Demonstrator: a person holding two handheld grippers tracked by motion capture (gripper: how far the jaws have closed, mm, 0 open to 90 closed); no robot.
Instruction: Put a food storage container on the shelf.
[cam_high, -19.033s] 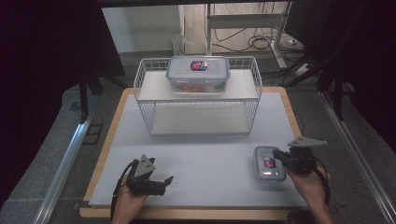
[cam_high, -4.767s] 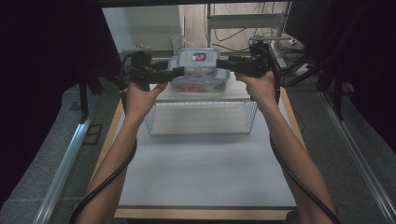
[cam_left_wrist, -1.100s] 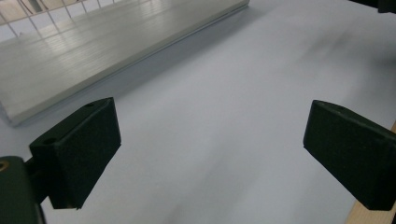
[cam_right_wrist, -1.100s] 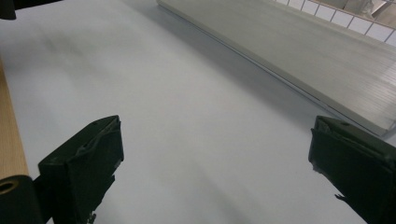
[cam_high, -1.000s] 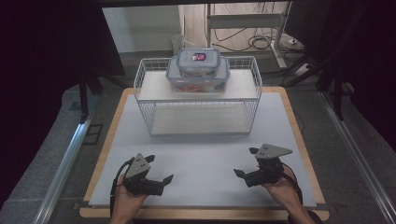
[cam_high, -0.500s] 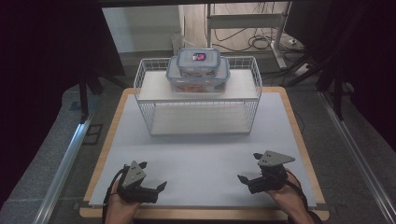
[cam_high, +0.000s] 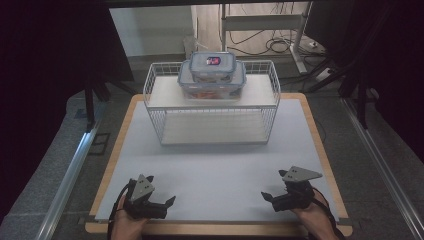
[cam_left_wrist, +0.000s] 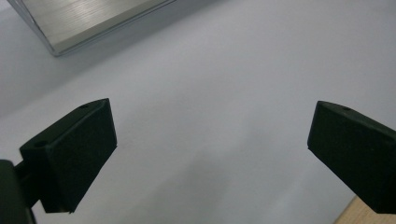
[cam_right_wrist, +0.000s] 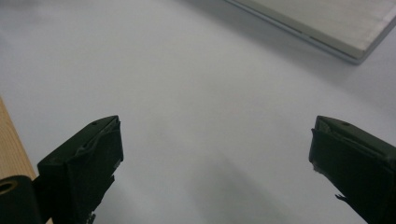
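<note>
Left gripper (cam_high: 167, 202) and right gripper (cam_high: 267, 196): jaws wide apart, empty, now back at near table edge. Small container (cam_high: 212, 61) moved from table onto large container (cam_high: 212, 81) atop wire rack (cam_high: 152, 107); contents indistinct.

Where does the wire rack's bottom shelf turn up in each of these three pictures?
High view: bottom shelf in the centre, below the boxes.
Left gripper view: its corner at top left.
Right gripper view: its corner at top right.
Shared landmark: the white mat lies in front of the shelf in all three.
</note>
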